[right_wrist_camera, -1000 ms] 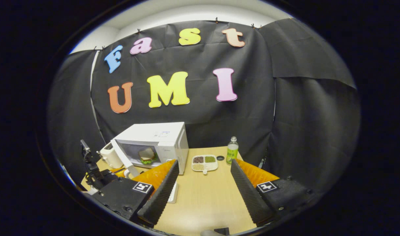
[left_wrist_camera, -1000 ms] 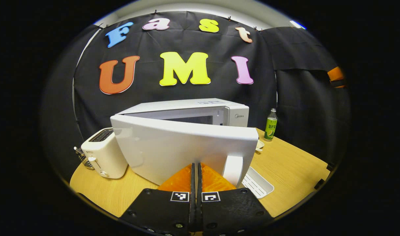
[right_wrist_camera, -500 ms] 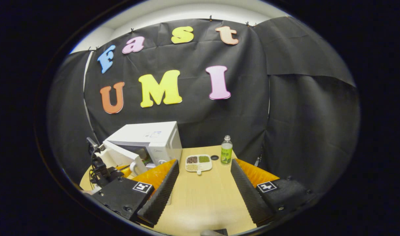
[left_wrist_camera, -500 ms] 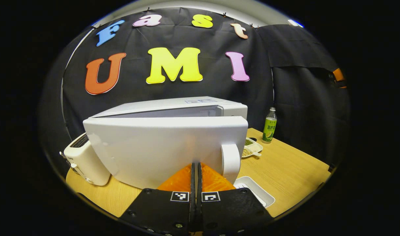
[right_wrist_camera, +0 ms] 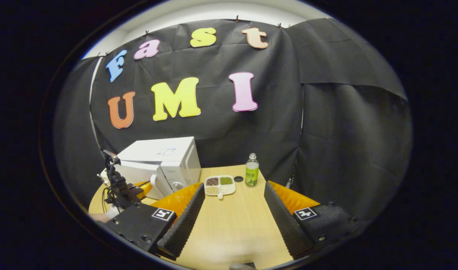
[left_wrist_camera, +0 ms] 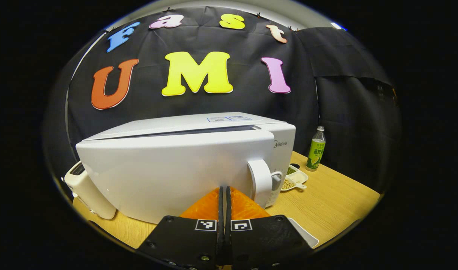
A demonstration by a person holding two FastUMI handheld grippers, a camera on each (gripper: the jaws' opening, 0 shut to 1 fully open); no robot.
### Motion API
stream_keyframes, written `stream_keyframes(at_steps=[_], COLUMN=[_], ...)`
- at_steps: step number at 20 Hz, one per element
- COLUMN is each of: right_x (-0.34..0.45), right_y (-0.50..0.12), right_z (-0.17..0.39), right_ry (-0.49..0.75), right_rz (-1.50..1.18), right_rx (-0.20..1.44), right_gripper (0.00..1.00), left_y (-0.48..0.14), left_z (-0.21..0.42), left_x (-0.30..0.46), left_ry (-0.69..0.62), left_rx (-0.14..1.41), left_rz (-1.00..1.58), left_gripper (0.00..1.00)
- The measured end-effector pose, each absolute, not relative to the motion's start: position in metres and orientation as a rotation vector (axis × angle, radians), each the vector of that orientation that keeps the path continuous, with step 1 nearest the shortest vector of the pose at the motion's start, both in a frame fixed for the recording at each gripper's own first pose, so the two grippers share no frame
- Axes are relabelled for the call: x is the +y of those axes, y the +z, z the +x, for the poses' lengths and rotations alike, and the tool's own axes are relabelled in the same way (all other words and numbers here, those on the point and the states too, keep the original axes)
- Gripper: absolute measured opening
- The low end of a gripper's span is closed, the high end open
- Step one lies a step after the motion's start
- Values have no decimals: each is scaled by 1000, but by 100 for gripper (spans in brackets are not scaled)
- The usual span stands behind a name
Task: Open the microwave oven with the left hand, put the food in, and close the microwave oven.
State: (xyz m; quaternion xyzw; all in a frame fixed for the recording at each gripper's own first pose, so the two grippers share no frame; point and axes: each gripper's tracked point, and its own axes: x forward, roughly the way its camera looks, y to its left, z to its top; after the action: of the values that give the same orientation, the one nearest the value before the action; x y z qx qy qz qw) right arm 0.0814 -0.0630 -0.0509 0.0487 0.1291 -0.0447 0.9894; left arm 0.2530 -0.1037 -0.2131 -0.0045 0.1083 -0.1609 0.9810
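Left hand-held gripper (left_wrist_camera: pixel 225 189), fingers clenched together on nothing, has its tips against the microwave oven door (left_wrist_camera: pixel 169 172), which stands nearly closed with a thin gap along its top (the food inside is hidden). Right hand-held gripper (right_wrist_camera: pixel 233 204) hangs spread wide over the tabletop (right_wrist_camera: pixel 229 228). Right of the microwave oven (right_wrist_camera: pixel 161 165) lie a divided dish (right_wrist_camera: pixel 219 185) and, farther right, a green-labelled bottle (right_wrist_camera: pixel 252 175).

Even overhead light, sharp focus, strong fisheye bending at edges.
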Motion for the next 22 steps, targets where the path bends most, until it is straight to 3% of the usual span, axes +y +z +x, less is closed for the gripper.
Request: stream_keyframes(at_steps=[6,7,8,10,11,14,15,16,17,18,20,21,22], right_x=[-63,-62,-62,-61,-60,-56,-55,-54,-51,-51,-48,-47,-47], right_y=[-58,-59,-59,-58,-59,-59,-57,-56,-57,-57,-55,-55,-55], right_z=[89,91,92,94,95,95,95,95,95,94,94,94,93], right_ry=[-88,-87,-86,-85,-84,-77,-76,-73,-67,-66,-61,-58,-59], right_rz=[133,137,140,145,150,151,147,145,142,137,138,135,128], right_rx=[266,267,267,263,263,267,260,258,261,262,260,256,253], right_gripper=[100,92,100,100,92,92,100,100,92,100,100,92,92], left_y=[-213,-214,-213,-213,-212,-212,-212,-210,-210,-211,-210,-208,-204], left_z=[262,262,262,262,263,268,269,268,268,268,267,267,264], left_x=[-105,-105,-105,-105,-105,-110,-113,-114,-115,-115,-115,-114,-110], left_ry=[-309,-306,-304,-300,-297,-298,-301,-298,-296,-294,-295,-292,-281], left_rx=[225,228,228,229,231,246,238,241,237,241,243,242,237], left_rz=[2,9,12,20,27,28,36,41,36,30,31,33,38], left_gripper=[0,0,0,0,0,0,0,0,0,0,0,10,0])
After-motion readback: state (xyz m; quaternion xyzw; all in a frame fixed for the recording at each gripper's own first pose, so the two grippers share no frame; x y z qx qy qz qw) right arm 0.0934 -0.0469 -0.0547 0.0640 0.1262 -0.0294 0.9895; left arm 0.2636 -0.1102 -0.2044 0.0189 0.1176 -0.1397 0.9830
